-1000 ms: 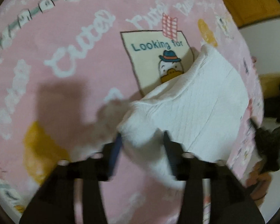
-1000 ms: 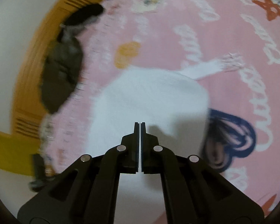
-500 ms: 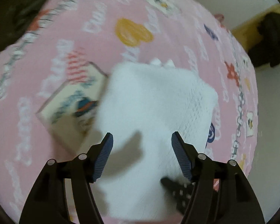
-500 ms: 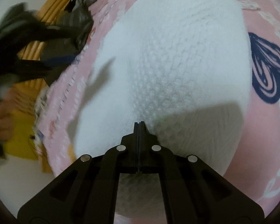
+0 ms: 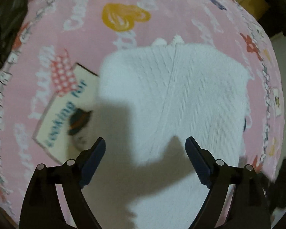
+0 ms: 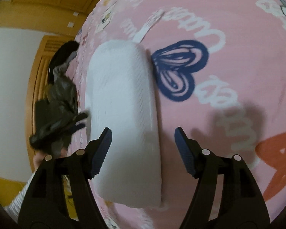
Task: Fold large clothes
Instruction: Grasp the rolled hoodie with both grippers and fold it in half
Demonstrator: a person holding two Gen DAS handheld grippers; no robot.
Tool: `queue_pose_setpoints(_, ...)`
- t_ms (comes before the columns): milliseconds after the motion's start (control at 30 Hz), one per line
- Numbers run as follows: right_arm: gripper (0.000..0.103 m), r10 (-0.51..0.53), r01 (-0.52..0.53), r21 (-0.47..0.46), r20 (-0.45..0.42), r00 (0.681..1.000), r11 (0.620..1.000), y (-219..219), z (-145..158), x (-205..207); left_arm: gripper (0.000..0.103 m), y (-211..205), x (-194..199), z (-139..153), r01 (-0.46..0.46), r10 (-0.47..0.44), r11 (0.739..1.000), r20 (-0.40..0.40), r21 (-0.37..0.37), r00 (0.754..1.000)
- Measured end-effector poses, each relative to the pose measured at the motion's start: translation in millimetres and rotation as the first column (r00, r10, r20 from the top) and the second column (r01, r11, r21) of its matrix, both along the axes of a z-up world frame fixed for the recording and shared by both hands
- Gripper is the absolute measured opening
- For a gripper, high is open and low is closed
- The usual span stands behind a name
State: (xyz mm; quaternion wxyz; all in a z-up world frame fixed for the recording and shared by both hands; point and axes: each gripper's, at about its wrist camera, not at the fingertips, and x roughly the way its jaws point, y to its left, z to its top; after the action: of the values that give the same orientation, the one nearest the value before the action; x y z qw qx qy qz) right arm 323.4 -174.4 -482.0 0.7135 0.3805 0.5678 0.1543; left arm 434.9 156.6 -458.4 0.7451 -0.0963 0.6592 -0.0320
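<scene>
A white textured garment (image 5: pixel 181 99) lies folded into a compact rectangle on the pink patterned bedspread (image 5: pixel 70 38). It also shows in the right wrist view (image 6: pixel 122 110) as a long white folded block. My left gripper (image 5: pixel 145 147) is open and empty, held just above the garment's near edge. My right gripper (image 6: pixel 143 137) is open and empty, above the garment's right edge, with its left finger over the cloth.
A dark pile of clothes (image 6: pixel 57 99) lies at the bed's left edge beside a wooden wall (image 6: pixel 36 72). The other hand's gripper (image 6: pixel 53 131) shows there too. Dark furniture (image 5: pixel 276 13) stands beyond the bed at the upper right.
My right gripper was shut and is now open and pulled back to the garment's right side. My left gripper opened wider and backed off slightly. The garment lies folded and still.
</scene>
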Motion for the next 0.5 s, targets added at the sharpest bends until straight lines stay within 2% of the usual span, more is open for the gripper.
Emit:
queue_pose_setpoints(67,0.069,-0.02,0.02,0.01,-0.007,1.0,1.0,-4,-2,2,0.092,12,-9,12,0.024,-0.024,0.999,-0.006,0.021,1.0)
queue_pose_setpoints(167,0.074,-0.027,0.028,0.01,-0.019,0.999,1.0,3,-6,8,0.092,36,-16,13,0.052,-0.05,0.998,-0.061,0.031,0.997)
queue_pose_setpoints(233,0.074,-0.006,0.005,-0.017,-0.04,0.999,1.0,12,-11,12,0.092,49,-23,2,0.103,-0.095,0.992,-0.113,0.071,0.989)
queue_pose_setpoints(367,0.074,0.03,-0.033,-0.055,-0.064,0.998,0.998,25,-23,17,0.092,55,-29,-26,0.207,-0.186,0.974,-0.208,0.087,0.96)
queue_pose_setpoints(433,0.075,0.029,-0.034,-0.058,-0.087,0.996,0.998,32,-32,20,0.092,53,-26,-34,0.233,-0.214,0.97,-0.203,0.075,0.956)
queue_pose_setpoints(500,0.081,-0.007,0.005,-0.02,-0.105,0.994,1.0,34,-40,21,0.095,50,-18,-40,0.24,-0.227,0.97,-0.182,0.05,0.957)
